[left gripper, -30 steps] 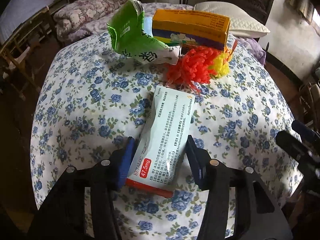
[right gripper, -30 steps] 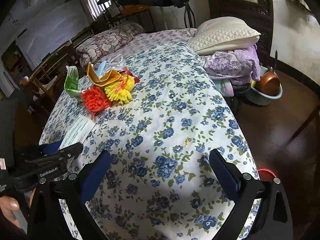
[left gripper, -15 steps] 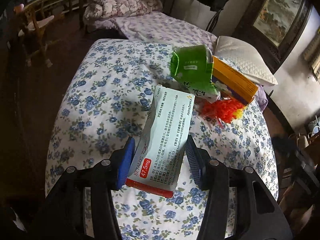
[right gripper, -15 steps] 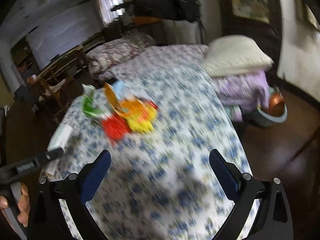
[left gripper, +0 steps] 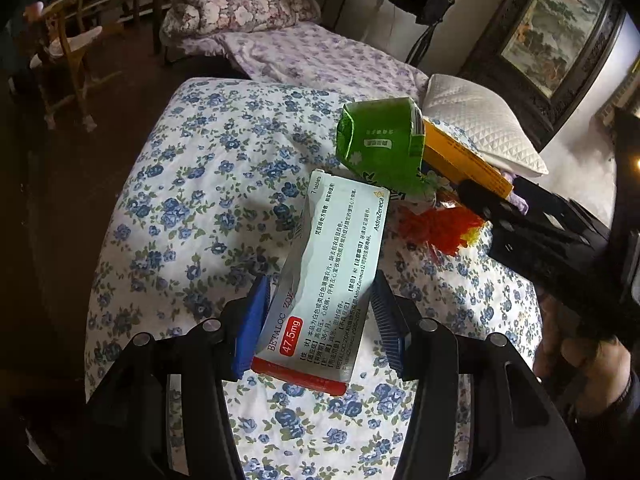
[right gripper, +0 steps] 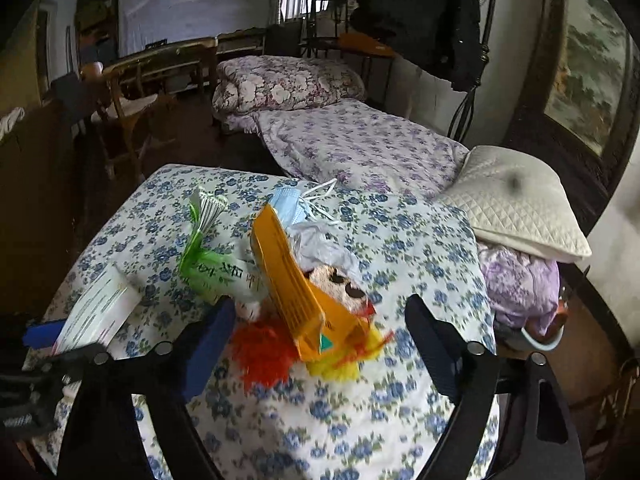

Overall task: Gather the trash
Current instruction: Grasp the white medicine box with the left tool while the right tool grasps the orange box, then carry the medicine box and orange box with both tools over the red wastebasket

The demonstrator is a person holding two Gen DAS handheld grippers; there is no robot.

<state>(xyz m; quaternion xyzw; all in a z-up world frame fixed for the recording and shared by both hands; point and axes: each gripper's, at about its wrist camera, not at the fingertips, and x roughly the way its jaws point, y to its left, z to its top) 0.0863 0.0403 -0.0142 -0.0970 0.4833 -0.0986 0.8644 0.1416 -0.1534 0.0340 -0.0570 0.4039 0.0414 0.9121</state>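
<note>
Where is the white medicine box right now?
In the left wrist view, the white medicine box sits low and central, clamped in the left hand-held gripper above the floral bedspread, its far end toward the green packet.

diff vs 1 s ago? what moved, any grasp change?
The left hand-held gripper lifted the medicine box off the floral bedspread, still clamped on it. The right hand-held gripper moved in toward the trash pile and now brackets the yellow box and red pom-pom, open, holding nothing. The green packet, yellow box and pom-pom lie where they did.
</note>
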